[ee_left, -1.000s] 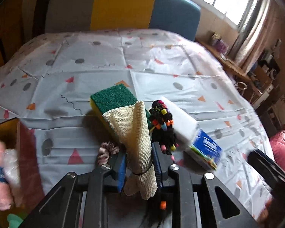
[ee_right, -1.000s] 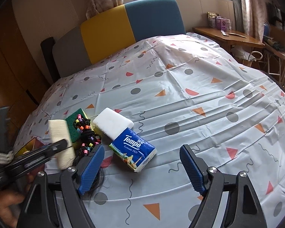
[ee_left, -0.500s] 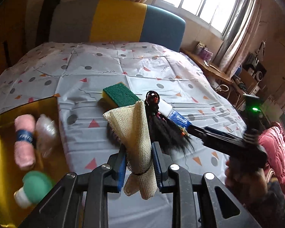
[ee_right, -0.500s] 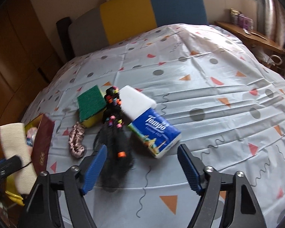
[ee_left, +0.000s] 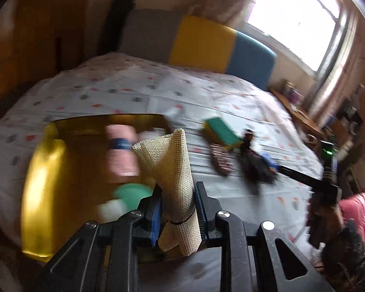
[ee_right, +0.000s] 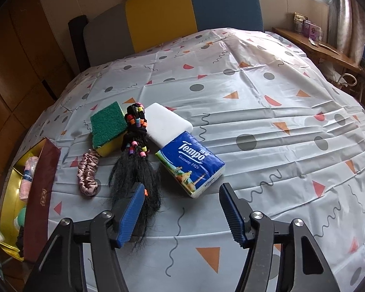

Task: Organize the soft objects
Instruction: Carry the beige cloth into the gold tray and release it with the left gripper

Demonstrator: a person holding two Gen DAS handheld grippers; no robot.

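Note:
My left gripper [ee_left: 177, 202] is shut on a cream mesh cloth [ee_left: 170, 160] tied with a black band, held above the near right edge of a gold box [ee_left: 36, 170]. The box holds a pink yarn roll [ee_left: 120, 153] and a green-and-white soft item [ee_left: 124, 199], both blurred. My right gripper [ee_right: 182, 204] is open and empty, low over the table, its left finger over a black hair bundle with coloured beads [ee_right: 136, 153]. Beside it lie a pink scrunchie [ee_right: 87, 172], a green-and-yellow sponge [ee_right: 107, 126], a white sponge [ee_right: 168, 121] and a Tempo tissue pack [ee_right: 192, 163].
The gold box also shows at the table's left edge in the right wrist view [ee_right: 9, 194], with its maroon lid [ee_right: 41, 199] standing on its right side. A patterned cloth covers the table [ee_right: 267, 112]. A multicoloured chair back [ee_right: 194, 7] stands at the far side.
My left gripper has swung left with the cream cloth, from over the sponge to over the gold box. My right gripper has edged forward toward the hair bundle and tissue pack, still open.

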